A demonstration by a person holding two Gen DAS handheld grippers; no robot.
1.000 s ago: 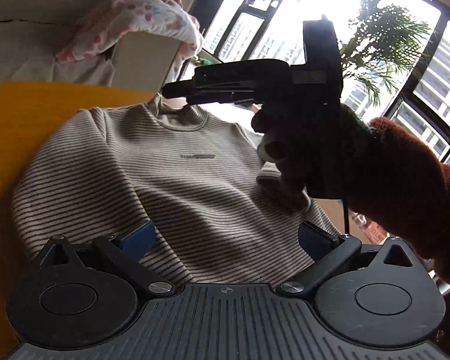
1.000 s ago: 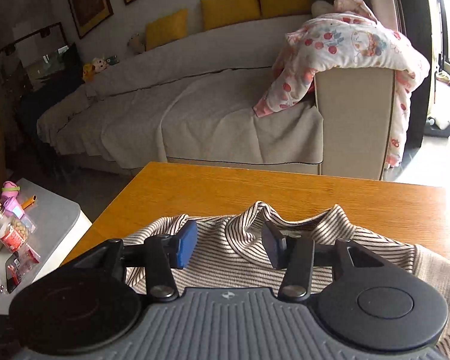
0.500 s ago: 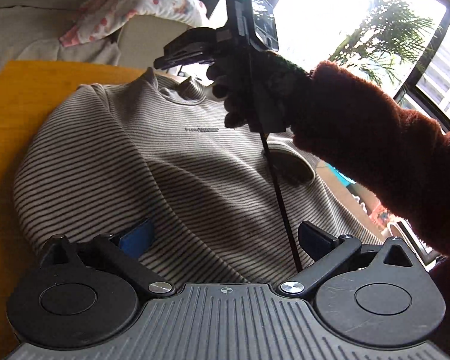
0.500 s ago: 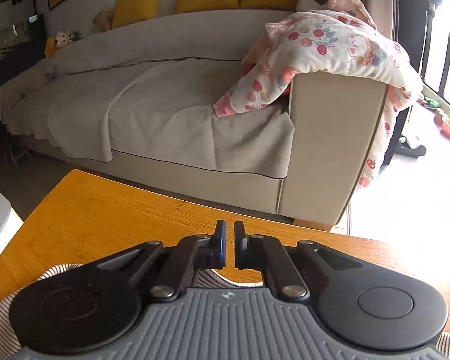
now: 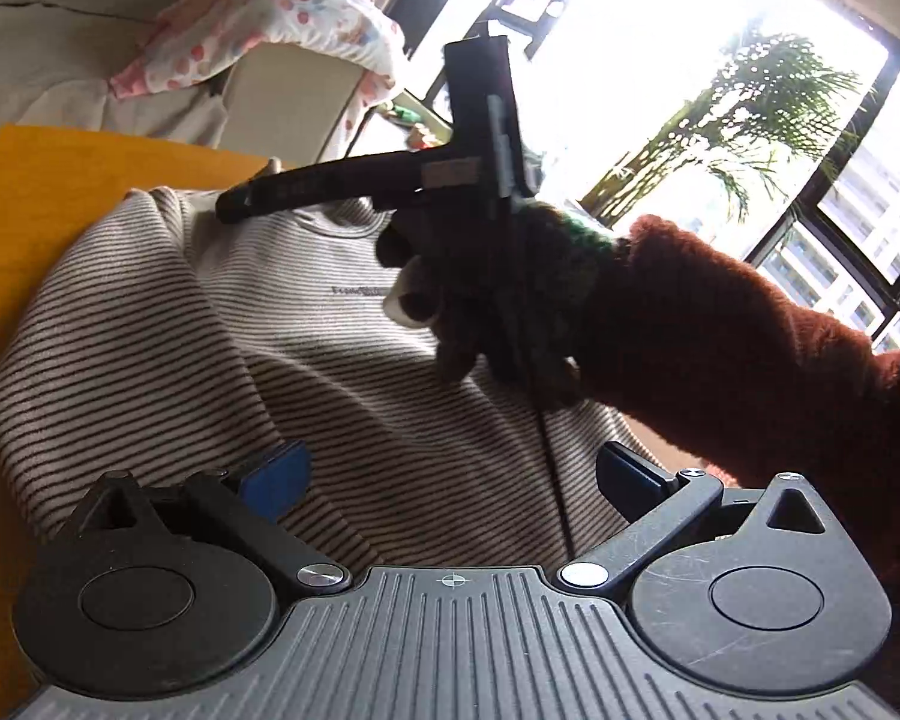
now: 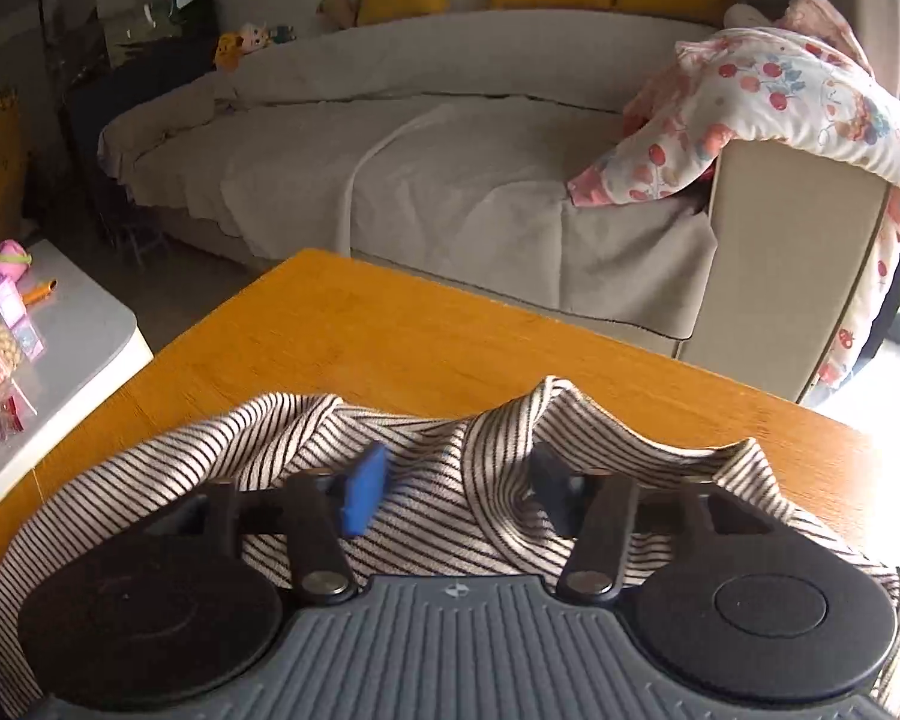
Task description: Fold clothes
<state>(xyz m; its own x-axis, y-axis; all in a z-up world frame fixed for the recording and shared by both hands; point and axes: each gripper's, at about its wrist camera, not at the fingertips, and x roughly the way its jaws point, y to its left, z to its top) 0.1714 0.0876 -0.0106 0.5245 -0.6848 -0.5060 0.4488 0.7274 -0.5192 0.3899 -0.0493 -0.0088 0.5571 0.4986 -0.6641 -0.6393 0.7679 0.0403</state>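
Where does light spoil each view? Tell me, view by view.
Left wrist view: the window is blown out white, leaving the sleeve a dark backlit shape. Right wrist view: mostly even light, but sun washes out the table at its right edge and casts hard shadows on the striped sweater.

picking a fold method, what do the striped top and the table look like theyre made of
Top: seemingly a soft, matte ribbed knit, maybe cotton. Fine dark stripes on cream curve with its rolls, and the collar bunches into thick folds.

Table: probably wood or wood veneer with a smooth satin finish. It shows warm orange grain streaks and a soft sheen near the window; which one is unclear.
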